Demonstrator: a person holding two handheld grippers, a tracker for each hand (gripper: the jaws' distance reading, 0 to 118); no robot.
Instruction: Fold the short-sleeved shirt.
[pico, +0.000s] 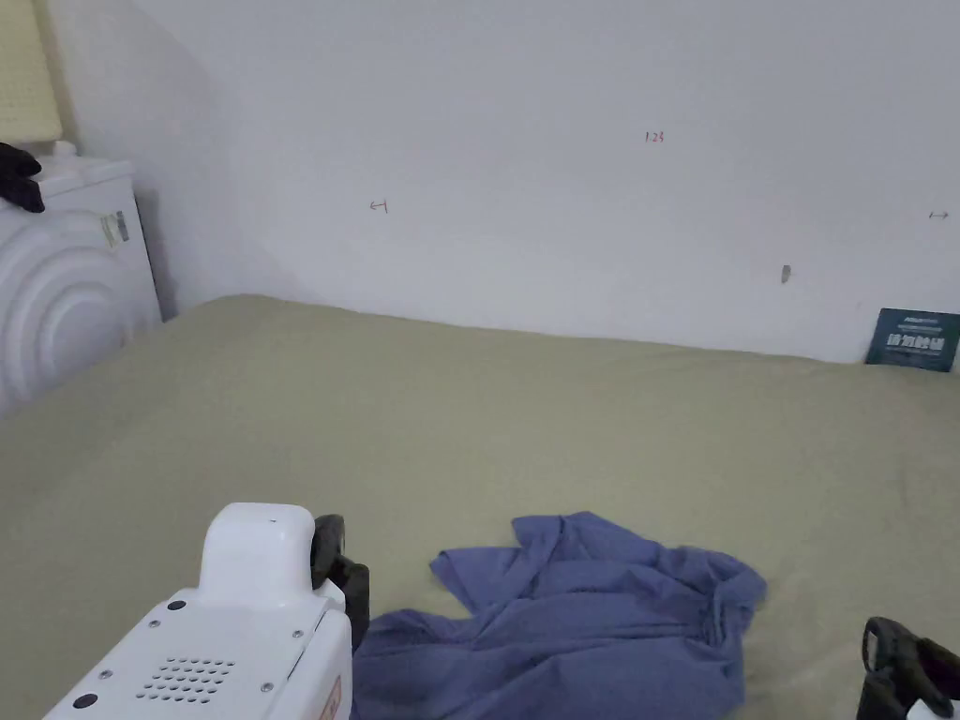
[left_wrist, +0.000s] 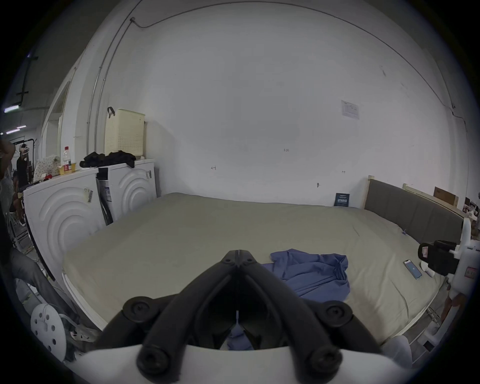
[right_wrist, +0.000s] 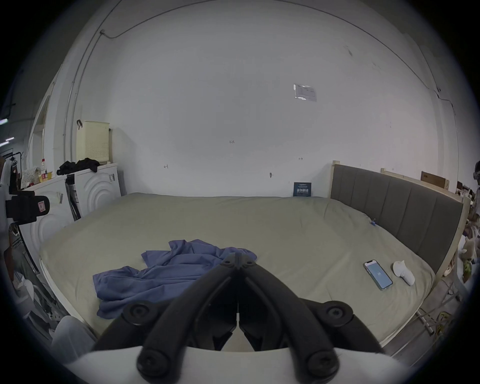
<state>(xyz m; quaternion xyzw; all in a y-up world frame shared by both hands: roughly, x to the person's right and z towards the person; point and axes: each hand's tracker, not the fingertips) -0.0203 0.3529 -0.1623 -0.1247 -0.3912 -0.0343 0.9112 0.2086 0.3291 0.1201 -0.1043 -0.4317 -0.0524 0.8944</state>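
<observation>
A blue short-sleeved shirt (pico: 572, 619) lies crumpled near the front edge of the bed, also seen as the shirt (left_wrist: 314, 272) and the shirt (right_wrist: 166, 270). My left gripper (left_wrist: 238, 258) hovers above the bed just left of the shirt, jaws closed tip to tip with nothing between them; in the head view the left gripper (pico: 342, 572) sits at the shirt's left edge. My right gripper (right_wrist: 238, 261) is shut and empty to the right of the shirt, with the right gripper (pico: 900, 656) at the bottom right corner.
The olive-green bed (pico: 469, 412) stretches back to a white wall. A phone (right_wrist: 378, 274) and a white object (right_wrist: 404, 272) lie on the bed's right side by the grey headboard (right_wrist: 394, 207). White washing machines (left_wrist: 78, 207) stand on the left.
</observation>
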